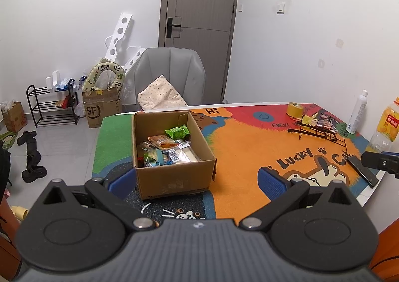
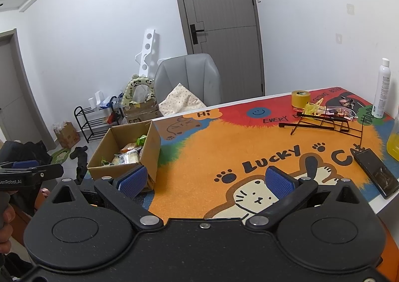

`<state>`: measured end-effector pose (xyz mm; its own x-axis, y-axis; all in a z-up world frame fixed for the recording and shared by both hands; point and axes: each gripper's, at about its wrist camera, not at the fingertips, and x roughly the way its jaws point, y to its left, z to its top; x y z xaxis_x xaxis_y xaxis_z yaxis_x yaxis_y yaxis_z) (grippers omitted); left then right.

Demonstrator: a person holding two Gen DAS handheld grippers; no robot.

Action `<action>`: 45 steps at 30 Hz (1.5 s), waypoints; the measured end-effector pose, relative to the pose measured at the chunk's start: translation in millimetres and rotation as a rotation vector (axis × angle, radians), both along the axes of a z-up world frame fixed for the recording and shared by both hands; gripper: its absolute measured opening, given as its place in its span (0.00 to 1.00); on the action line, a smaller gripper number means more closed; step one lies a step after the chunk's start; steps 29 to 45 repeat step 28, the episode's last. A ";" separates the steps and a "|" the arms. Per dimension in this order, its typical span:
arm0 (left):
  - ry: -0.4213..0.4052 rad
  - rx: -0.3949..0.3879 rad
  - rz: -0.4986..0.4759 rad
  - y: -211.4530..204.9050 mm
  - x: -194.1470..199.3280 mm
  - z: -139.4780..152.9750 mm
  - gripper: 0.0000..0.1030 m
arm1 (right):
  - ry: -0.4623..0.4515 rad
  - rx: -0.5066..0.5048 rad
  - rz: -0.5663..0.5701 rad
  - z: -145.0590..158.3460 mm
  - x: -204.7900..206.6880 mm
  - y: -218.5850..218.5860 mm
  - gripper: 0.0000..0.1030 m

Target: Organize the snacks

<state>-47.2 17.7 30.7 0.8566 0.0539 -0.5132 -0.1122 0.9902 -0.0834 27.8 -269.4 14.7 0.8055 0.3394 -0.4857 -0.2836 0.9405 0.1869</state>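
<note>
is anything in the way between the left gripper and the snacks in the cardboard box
Only the box's own near wall. The left gripper is open and empty, low in front of the cardboard box, and the snacks lie below the rim. The top is open, so reaching from above looks clear.

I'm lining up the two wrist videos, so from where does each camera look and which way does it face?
Left wrist: sits on the left gripper at the table's near edge, facing the cardboard box of snacks and the door; its open blue fingers show, and the right gripper's tip pokes in at right.
Right wrist: sits on the right gripper, further right, facing across the cat mat; its open fingers show, with the left gripper and the person's hand at left.
Shared: box, mat, tape roll, wire rack, phone, chair, door.
</note>
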 end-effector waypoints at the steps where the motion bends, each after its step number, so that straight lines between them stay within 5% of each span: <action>1: 0.000 0.000 0.000 0.1 0.1 0.3 1.00 | 0.000 -0.001 0.001 0.2 0.0 0.1 1.00; 45: -0.003 0.002 -0.002 3.6 -0.8 -3.1 1.00 | -0.001 -0.011 0.013 -0.9 1.8 1.6 1.00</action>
